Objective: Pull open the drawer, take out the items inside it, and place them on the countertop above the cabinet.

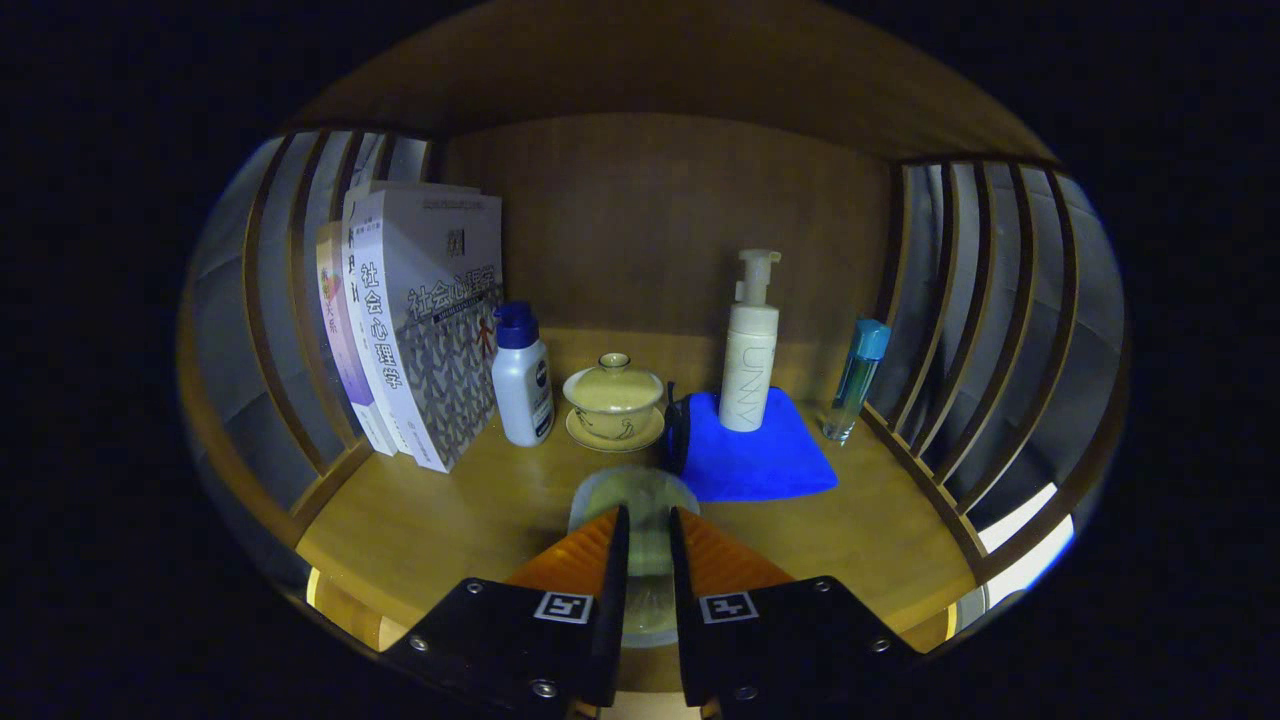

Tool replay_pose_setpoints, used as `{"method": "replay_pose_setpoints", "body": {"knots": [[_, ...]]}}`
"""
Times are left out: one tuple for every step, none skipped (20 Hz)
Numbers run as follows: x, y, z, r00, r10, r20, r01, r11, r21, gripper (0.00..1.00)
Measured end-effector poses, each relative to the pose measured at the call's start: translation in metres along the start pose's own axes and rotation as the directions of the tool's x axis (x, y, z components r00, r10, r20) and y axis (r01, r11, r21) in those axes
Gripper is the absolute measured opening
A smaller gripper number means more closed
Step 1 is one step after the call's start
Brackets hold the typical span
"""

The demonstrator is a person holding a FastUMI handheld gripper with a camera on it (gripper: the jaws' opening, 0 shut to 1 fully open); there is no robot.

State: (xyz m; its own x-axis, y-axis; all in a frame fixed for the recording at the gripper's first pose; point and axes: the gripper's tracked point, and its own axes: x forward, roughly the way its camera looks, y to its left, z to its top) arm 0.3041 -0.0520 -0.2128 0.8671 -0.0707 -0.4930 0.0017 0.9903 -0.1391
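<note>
The gripper (648, 520) held a pale, clear glass cup (634, 500) low over the countertop (420, 520), its two fingers close together with the cup's wall between them, so they looked pinched on that wall; whether both truly pressed on it could not be made out for certain. The cup sat just ahead of a lidded tea bowl (614, 390) on its saucer, and whether its base touched the wood could not be told.

To the right of the tea bowl lay a blue cloth (755, 455) with a pump bottle (750, 350) standing on it, and further right a slim blue-capped bottle (855, 380). To the left of the tea bowl stood a small white bottle (523, 385), then a row of books (420, 320).

The risk seemed to lie in the release. A thin grip on one wall could let the cup tip as the fingers parted. Pushed forward, it might knock the tea bowl or ride up on the cloth edge.
</note>
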Motion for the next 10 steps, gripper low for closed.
{"method": "replay_pose_setpoints", "body": {"knots": [[0.0, 0.0, 0.0, 1.0, -0.005, 0.006, 0.005, 1.0, -0.014, 0.25], [-0.001, 0.002, 0.005, 1.0, -0.002, 0.022, 0.003, 1.0, -0.018, 0.29], [-0.005, 0.006, 0.01, 0.999, 0.008, 0.045, -0.007, 1.0, -0.018, 0.32], [-0.014, 0.012, 0.017, 0.996, 0.032, 0.078, -0.03, 0.999, -0.02, 0.45], [-0.024, 0.014, 0.022, 0.993, 0.043, 0.112, -0.041, 0.999, -0.023, 0.58], [-0.036, 0.014, 0.028, 0.988, 0.042, 0.147, -0.04, 0.999, -0.02, 0.7], [-0.051, 0.014, 0.031, 0.982, 0.039, 0.182, -0.038, 0.999, -0.008, 0.83], [-0.069, 0.012, 0.035, 0.976, 0.027, 0.217, -0.032, 0.999, 0.019, 0.95], [-0.089, 0.01, 0.04, 0.966, 0.02, 0.258, -0.036, 0.998, 0.058, 0.95], [-0.112, 0.009, 0.047, 0.952, 0.02, 0.306, -0.053, 0.993, 0.101, 0.95]]}}
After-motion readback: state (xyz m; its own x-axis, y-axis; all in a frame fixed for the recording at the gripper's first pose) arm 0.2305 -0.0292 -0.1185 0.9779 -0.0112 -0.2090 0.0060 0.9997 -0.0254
